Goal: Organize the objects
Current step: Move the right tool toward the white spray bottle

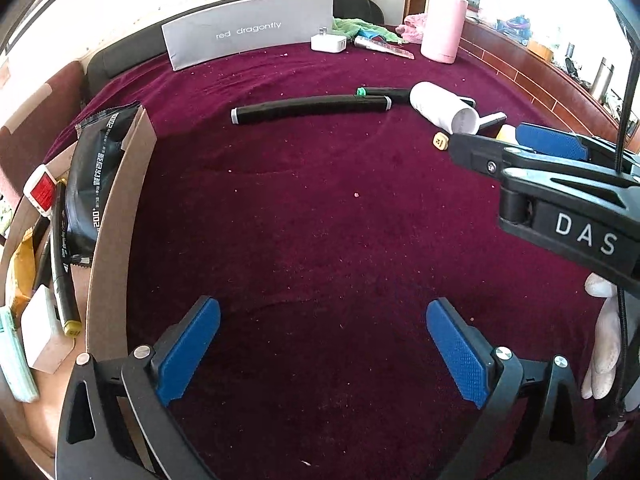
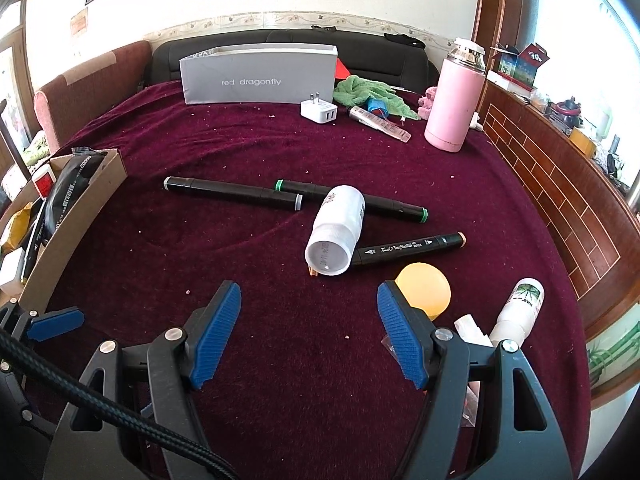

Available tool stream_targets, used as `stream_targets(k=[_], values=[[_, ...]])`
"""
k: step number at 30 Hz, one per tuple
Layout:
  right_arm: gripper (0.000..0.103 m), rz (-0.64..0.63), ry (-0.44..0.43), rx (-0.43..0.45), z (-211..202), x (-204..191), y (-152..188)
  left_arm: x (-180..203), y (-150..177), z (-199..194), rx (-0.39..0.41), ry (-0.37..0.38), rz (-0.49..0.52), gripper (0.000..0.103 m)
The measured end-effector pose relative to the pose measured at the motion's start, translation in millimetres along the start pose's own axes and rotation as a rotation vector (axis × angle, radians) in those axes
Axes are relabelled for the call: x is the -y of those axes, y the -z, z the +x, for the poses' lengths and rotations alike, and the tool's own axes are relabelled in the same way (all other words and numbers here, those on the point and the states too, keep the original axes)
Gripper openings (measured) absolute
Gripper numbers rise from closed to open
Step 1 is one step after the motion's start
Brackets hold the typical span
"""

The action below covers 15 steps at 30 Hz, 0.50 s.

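Maroon cloth (image 2: 280, 140) carries markers (image 2: 233, 194) and cardboard box (image 2: 76, 208); left claw (image 1: 323, 344) and right claw (image 2: 309, 336) spread empty

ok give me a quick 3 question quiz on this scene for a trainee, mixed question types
1. True or false: the white bottle stands upright on the cloth.
2. Multiple choice: the yellow ball lies closest to which finger of the right gripper? A) its left finger B) its right finger C) neither, it is inside the cardboard box
3. Fill in: the grey box at the back reads "red ____".

Key
1. False: it lies on its side, across a green-capped marker.
2. B
3. dragonfly
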State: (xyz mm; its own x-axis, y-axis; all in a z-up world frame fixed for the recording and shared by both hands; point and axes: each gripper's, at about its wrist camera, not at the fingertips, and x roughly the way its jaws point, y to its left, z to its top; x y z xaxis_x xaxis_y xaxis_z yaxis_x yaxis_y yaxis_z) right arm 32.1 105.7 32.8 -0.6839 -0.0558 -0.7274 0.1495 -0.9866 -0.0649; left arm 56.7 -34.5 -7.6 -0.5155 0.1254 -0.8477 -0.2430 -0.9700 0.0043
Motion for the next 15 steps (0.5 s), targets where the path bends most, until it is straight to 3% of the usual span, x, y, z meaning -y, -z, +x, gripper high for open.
stream_targets(k=[15], values=[[0.07, 0.002, 0.017, 0.033, -2.7, 0.5, -0.6, -0.2, -0.1, -0.6, 0.0, 0.0, 0.0, 0.101]])
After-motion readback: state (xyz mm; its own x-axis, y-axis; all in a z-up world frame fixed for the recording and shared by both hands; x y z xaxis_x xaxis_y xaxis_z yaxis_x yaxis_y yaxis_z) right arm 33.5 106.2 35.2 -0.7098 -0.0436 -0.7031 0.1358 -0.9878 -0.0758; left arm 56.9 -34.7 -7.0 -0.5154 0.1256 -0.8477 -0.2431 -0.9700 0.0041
